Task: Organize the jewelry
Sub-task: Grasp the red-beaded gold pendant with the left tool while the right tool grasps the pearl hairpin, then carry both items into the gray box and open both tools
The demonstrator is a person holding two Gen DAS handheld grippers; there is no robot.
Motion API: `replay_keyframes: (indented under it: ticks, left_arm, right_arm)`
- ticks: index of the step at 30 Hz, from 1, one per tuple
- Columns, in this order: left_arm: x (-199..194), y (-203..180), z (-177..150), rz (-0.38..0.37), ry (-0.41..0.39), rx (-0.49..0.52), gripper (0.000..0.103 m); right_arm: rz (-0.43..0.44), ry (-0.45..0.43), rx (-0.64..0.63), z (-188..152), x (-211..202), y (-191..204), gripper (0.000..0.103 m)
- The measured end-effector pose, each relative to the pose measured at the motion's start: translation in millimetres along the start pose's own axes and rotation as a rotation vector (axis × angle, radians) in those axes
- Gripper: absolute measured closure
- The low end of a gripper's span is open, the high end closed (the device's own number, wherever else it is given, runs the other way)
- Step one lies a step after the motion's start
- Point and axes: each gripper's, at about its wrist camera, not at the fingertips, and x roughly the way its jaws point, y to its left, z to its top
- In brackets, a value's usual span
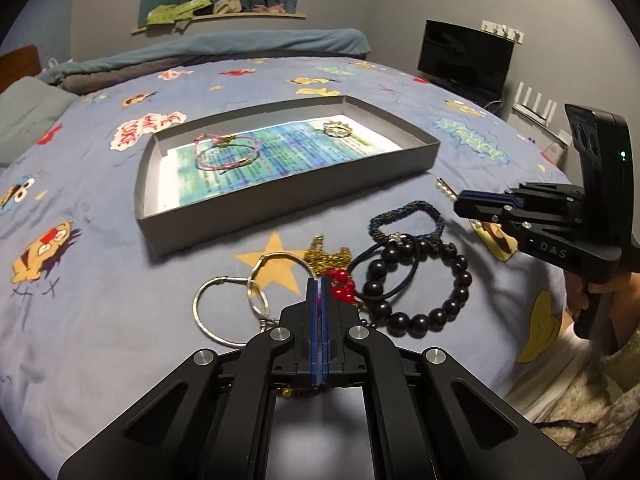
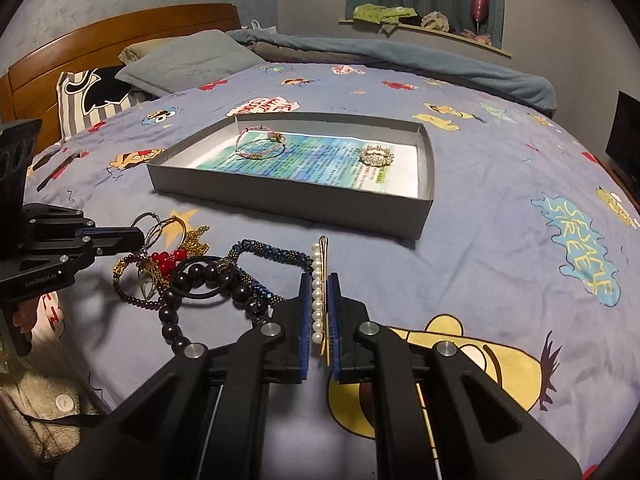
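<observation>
A grey tray [image 1: 280, 196] [image 2: 288, 200] lies on the bed and holds a pink bracelet [image 1: 224, 154] [image 2: 260, 144] and a silver ring-shaped piece [image 1: 338, 128] [image 2: 376, 155]. A pile of jewelry lies in front of it: black bead bracelet [image 1: 420, 312], blue beaded bracelet [image 1: 408, 220], silver hoops [image 1: 224, 308], gold chain [image 1: 328, 258]. My left gripper [image 1: 319, 284] is shut on the red bead piece [image 1: 340, 286]. My right gripper [image 2: 319, 280] is shut on a pearl hair clip [image 2: 318, 296], low over the bedspread.
The bed has a blue cartoon-print cover [image 2: 520, 208], pillows [image 2: 180, 60] and a wooden headboard [image 2: 100, 36] at the far left. A rolled blanket [image 1: 220, 48] lies along the far edge. A black monitor [image 1: 464, 56] stands right of the bed.
</observation>
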Motion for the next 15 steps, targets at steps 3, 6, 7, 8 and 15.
replay_keyframes:
  ticks: [3, 6, 7, 8, 15]
  left_arm:
    - [1.1, 4.7, -0.5, -0.047, 0.017, -0.029, 0.081]
    - [3.3, 1.9, -4.1, -0.041, 0.028, -0.014, 0.068]
    - [5.3, 0.3, -6.0, -0.045, 0.038, -0.006, 0.068]
    - [7.2, -1.1, -7.5, -0.052, 0.049, -0.001, 0.068]
    - [11.5, -11.7, -13.2, -0.01, 0.066, 0.069, 0.092]
  right_arm:
    - [-0.001, 0.007, 0.003, -1.8, 0.9, 0.0, 0.095]
    - [-0.001, 0.012, 0.004, -2.6, 1.6, -0.5, 0.095]
    - [-0.001, 0.012, 0.004, -2.6, 1.3, -0.5, 0.095]
    - [-0.002, 0.011, 0.004, -2.6, 1.3, -0.5, 0.095]
    - [-0.002, 0.009, 0.003, -2.0, 0.8, -1.6, 0.095]
